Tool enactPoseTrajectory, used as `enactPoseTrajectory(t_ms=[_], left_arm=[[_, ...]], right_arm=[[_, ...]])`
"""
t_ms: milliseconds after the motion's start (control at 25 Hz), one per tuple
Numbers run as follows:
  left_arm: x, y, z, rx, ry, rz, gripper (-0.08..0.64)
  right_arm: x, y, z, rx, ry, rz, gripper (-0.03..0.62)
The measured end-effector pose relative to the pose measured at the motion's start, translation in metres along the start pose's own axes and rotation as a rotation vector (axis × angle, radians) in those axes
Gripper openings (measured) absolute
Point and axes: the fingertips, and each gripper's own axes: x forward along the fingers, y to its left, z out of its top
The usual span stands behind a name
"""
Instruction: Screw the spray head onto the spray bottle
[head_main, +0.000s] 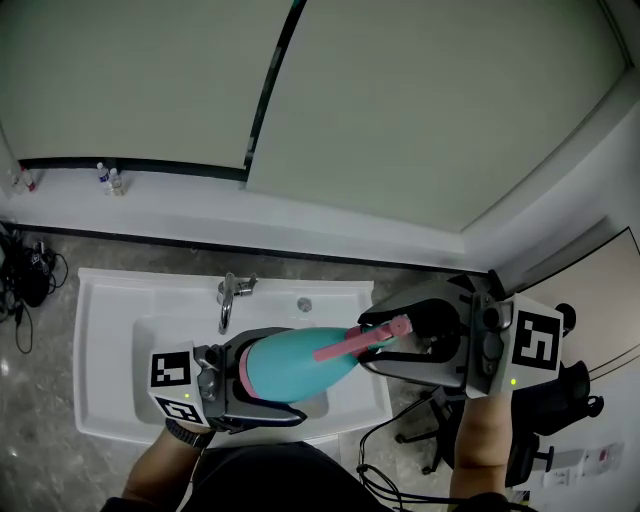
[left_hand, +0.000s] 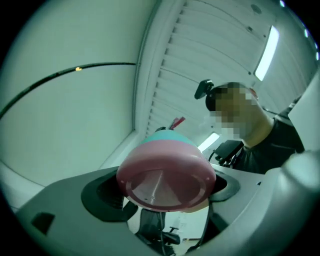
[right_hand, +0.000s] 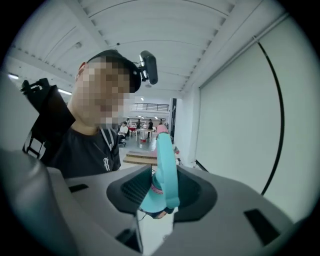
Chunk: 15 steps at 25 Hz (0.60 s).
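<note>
White sink (head_main: 110, 300) and faucet (head_main: 228, 295) lie below you, with the spray bottle held level above the basin.

On your left, the left hand-held gripper (head_main: 262, 372) is clamped around the wide pink base of the spray bottle (head_main: 295, 362), a smooth teal teardrop that narrows toward the right. It looks like light, thin plastic, so judge it slippery and a little springy. It may spin in the jaws when you twist, so hold it low on the pink band, where it is widest. At the neck, the spray head (head_main: 372, 336), teal with a long pink trigger, sits pinched between the narrowed jaws of the right hand-held gripper (head_main: 380, 342). Grip the head by its stiff collar rather than by the thin trigger, which would likely bend. Whether the threads have caught cannot be told from these views.
</note>
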Motion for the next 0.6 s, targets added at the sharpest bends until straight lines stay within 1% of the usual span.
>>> enactPoseTrajectory(t_ms=[80,160,200,280,320,360,440,480,520,600], left_arm=[[0.001,0.007,-0.002,0.1,0.03,0.08,0.457],[0.001,0.014,-0.002,0.224,0.049,0.174,0.457],[0.002,0.015,-0.001,0.306,0.053,0.228,0.457],[0.005,0.017,0.004,0.502,0.063,0.355,0.457],[0.005,0.019,0.005,0.591,0.085,0.423,0.457],[0.003,0.024,0.001,0.659,0.127,0.489,0.457],[-0.005,0.035,-0.012,0.742,0.242,0.586,0.457],[-0.007,0.038,-0.016,0.775,0.282,0.611,0.457],[-0.008,0.04,-0.017,0.808,0.306,0.625,0.457],[-0.009,0.039,-0.014,0.856,0.316,0.63,0.457]], right_arm=[[-0.002,-0.009,-0.005,0.07,0.005,-0.031,0.133],[-0.005,-0.016,-0.011,0.146,0.01,-0.069,0.132],[-0.007,-0.018,-0.013,0.185,0.014,-0.09,0.132],[-0.009,-0.021,-0.017,0.256,0.025,-0.129,0.13],[-0.009,-0.022,-0.018,0.285,0.033,-0.144,0.129],[-0.009,-0.023,-0.019,0.309,0.043,-0.158,0.129],[-0.008,-0.024,-0.021,0.352,0.063,-0.177,0.129],[-0.009,-0.024,-0.023,0.371,0.071,-0.184,0.129],[-0.009,-0.025,-0.024,0.391,0.076,-0.191,0.129],[-0.009,-0.025,-0.026,0.435,0.073,-0.203,0.129]])
